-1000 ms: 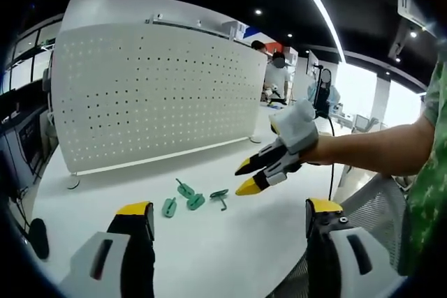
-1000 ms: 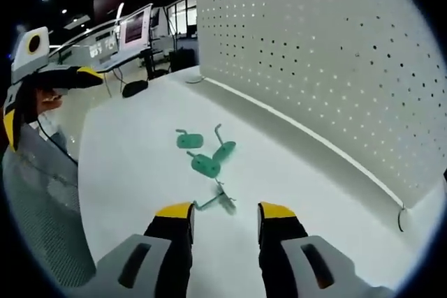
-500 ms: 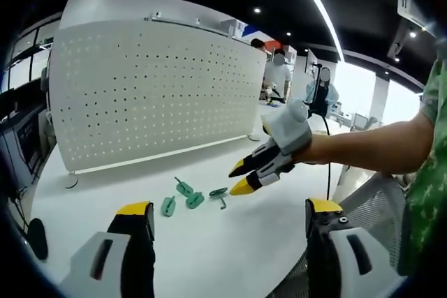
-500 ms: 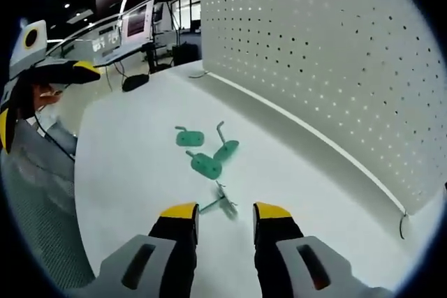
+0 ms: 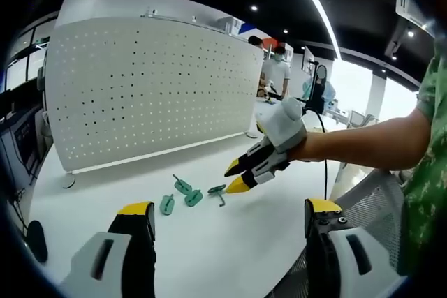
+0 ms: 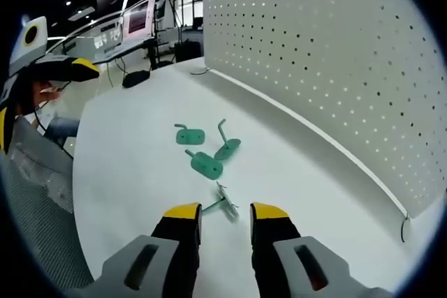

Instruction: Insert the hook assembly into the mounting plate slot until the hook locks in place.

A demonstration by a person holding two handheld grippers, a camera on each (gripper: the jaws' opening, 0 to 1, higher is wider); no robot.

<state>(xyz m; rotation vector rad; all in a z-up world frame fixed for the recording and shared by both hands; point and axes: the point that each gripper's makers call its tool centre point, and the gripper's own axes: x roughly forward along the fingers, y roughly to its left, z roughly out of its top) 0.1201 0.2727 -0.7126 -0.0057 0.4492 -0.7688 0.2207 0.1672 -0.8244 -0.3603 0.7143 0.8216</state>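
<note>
Left gripper view: left gripper (image 5: 227, 215) hanging above the white table (image 5: 209, 249) with jaws spread wide, gripping nothing and touching nothing. Right gripper (image 5: 236, 176) reaching in from the right, jaws slightly parted, tips pointing down-left just beside the metal hook (image 5: 218, 194), contact too small to tell. Lying to the left of that hook on the table: three green hook plates (image 5: 184, 195) clustered together. Standing behind them: a white pegboard (image 5: 154, 88). Bare forearm (image 5: 363, 146) stretching in from the right edge.

Right gripper view: right gripper (image 6: 226, 211) sitting low over the table (image 6: 126, 172), jaws narrowly parted, holding nothing. Metal hook (image 6: 222, 204) lying just ahead of the tips, between them. Green hook plates (image 6: 205, 150) lying a little beyond, near one another. Pegboard (image 6: 328, 61) rising at the right. Left gripper (image 6: 42, 75) showing at the left edge, well apart from the parts.
</note>
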